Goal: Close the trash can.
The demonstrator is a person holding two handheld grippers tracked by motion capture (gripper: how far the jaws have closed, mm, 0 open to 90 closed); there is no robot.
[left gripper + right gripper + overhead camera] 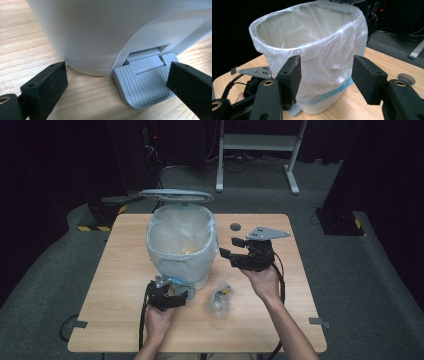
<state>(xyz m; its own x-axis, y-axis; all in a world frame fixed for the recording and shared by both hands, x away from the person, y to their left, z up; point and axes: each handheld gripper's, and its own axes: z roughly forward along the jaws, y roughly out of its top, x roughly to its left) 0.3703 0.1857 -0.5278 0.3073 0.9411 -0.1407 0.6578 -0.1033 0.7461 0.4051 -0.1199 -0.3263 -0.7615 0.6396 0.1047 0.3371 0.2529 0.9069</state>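
Observation:
A white pedal bin [182,245] lined with a clear plastic bag stands on the wooden table [120,270], its lid [176,195] raised at the back. Something yellow [188,251] lies inside it. My left gripper [179,296] sits low at the bin's front base, jaws open. In the left gripper view the grey ribbed foot pedal [143,86] lies between the jaws of the left gripper [115,75], close to the right one. My right gripper [228,248] hovers just right of the bin, open and empty. The right gripper [325,72] frames the bagged bin [312,50].
A crumpled clear wrapper [220,298] lies on the table in front of the bin, between my hands. A round cable hole [235,226] marks the table's far side. A white frame stand [257,142] and dark equipment stand on the floor behind.

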